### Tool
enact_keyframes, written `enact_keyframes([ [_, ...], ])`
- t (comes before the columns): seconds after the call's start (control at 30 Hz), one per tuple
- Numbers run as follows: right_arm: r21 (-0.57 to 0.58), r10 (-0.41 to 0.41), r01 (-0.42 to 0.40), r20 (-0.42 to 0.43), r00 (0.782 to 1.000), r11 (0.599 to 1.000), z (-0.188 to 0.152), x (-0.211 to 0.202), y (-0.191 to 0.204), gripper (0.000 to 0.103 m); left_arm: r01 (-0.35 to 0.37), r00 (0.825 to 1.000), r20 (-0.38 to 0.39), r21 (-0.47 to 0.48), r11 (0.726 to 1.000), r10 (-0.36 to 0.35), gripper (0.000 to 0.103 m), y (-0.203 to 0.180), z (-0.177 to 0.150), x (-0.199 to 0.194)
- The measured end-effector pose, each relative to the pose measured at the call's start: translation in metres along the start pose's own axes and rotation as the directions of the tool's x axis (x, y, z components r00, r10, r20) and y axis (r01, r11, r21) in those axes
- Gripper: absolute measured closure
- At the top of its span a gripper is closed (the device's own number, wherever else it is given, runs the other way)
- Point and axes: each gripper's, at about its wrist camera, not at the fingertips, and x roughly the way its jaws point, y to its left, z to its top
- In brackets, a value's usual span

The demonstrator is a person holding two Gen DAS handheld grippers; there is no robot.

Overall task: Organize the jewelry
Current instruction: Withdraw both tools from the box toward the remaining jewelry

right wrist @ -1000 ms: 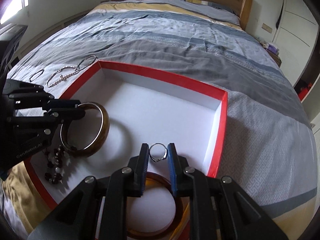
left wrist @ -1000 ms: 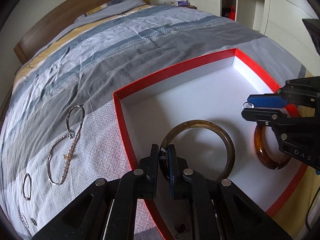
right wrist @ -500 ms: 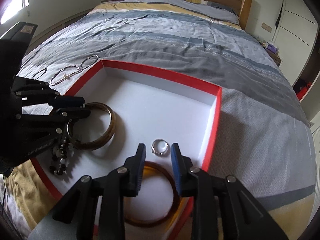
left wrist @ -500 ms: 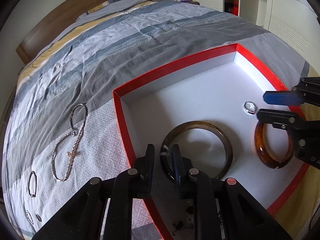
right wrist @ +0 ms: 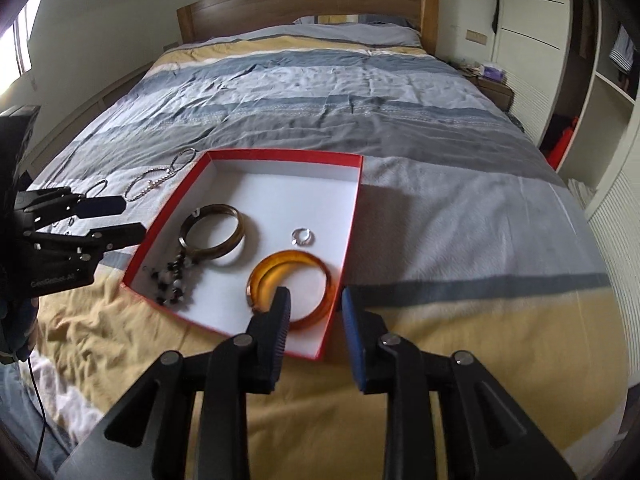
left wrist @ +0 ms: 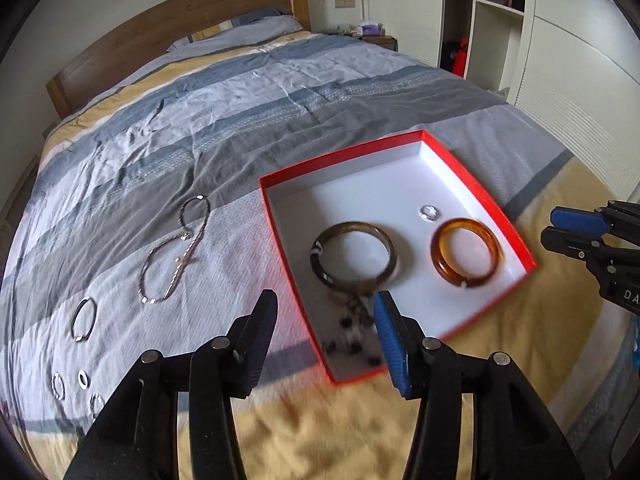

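Note:
A red box (left wrist: 280, 224) (right wrist: 352, 216) with a white inside lies on the bed. In it are a dark brown bangle (left wrist: 354, 258) (right wrist: 212, 236), an amber bangle (left wrist: 466, 252) (right wrist: 290, 288), a small silver ring (left wrist: 429, 212) (right wrist: 302, 237) and a black-and-white bead bracelet (left wrist: 352, 328) (right wrist: 172, 280). My left gripper (left wrist: 326, 328) is open and empty, above the box's near left corner. My right gripper (right wrist: 314, 312) is open and empty, above the box's near edge by the amber bangle.
On the bedspread left of the box lie a silver chain necklace (left wrist: 176, 256) (right wrist: 156, 184), a thin silver bracelet (left wrist: 83, 318) (right wrist: 96, 188) and several small rings (left wrist: 72, 388). Wardrobes (left wrist: 560, 40) stand along the right side. The headboard (right wrist: 304, 4) is at the far end.
Both grippers opened wide and pulled back and up from the box. The left let go of the dark bangle and the right let go of the silver ring; both lie in the box.

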Motion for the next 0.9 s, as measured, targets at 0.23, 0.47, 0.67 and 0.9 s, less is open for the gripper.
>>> enact_keyframes([
  [0.23, 0.038, 0.007, -0.008, 0.043, 0.999, 0.999, -0.02, -0.053, 0.027, 0.071, -0.038, 0.999, 0.032, -0.026, 0.999, 0.039, 0.053, 0.01, -0.053, -0.063],
  [0.47, 0.065, 0.013, -0.017, 0.064, 0.998, 0.998, -0.036, -0.084, 0.06, 0.071, -0.071, 0.996, 0.05, -0.075, 0.995, 0.075, 0.053, 0.027, -0.095, -0.109],
  [0.67, 0.049, 0.039, -0.043, 0.078, 0.996, 0.998, -0.047, -0.101, 0.095, 0.07, -0.08, 0.995, 0.046, -0.14, 0.987, 0.087, 0.045, 0.047, -0.128, -0.138],
  [0.9, 0.046, 0.065, -0.069, 0.09, 0.994, 0.997, -0.057, -0.115, 0.129, 0.069, -0.111, 0.99, 0.059, -0.211, 0.971, 0.127, 0.038, 0.072, -0.159, -0.17],
])
